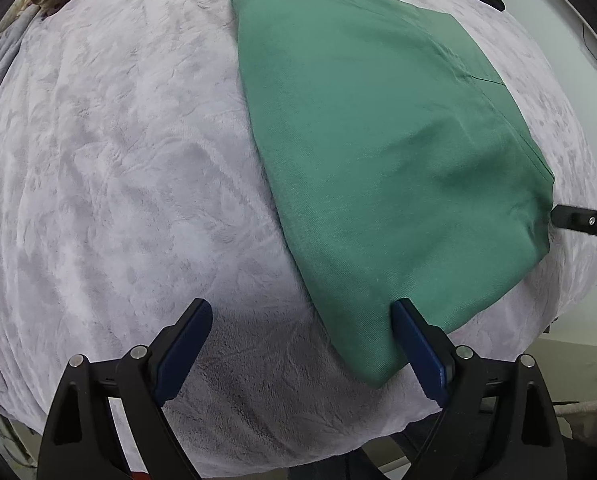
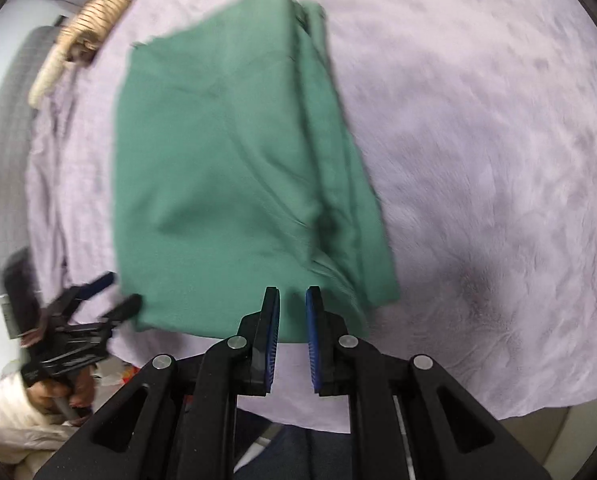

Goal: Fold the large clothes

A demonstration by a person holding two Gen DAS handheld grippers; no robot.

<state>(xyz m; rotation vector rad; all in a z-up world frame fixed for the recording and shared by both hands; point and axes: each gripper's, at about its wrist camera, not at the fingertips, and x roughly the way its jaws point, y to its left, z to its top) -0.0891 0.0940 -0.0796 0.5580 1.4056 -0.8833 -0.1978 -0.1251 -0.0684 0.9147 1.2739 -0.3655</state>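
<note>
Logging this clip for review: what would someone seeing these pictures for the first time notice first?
The folded green garment stands out, lying flat on the pale fleecy blanket. The left gripper hangs over its near corner with jaws wide and nothing between them. The right gripper, jaws nearly together, is at the garment's near edge.

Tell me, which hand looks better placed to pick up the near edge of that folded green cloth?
Probably the left: the left tool stands wide open at the green cloth's corner, while the right tool is nearly shut.
</note>
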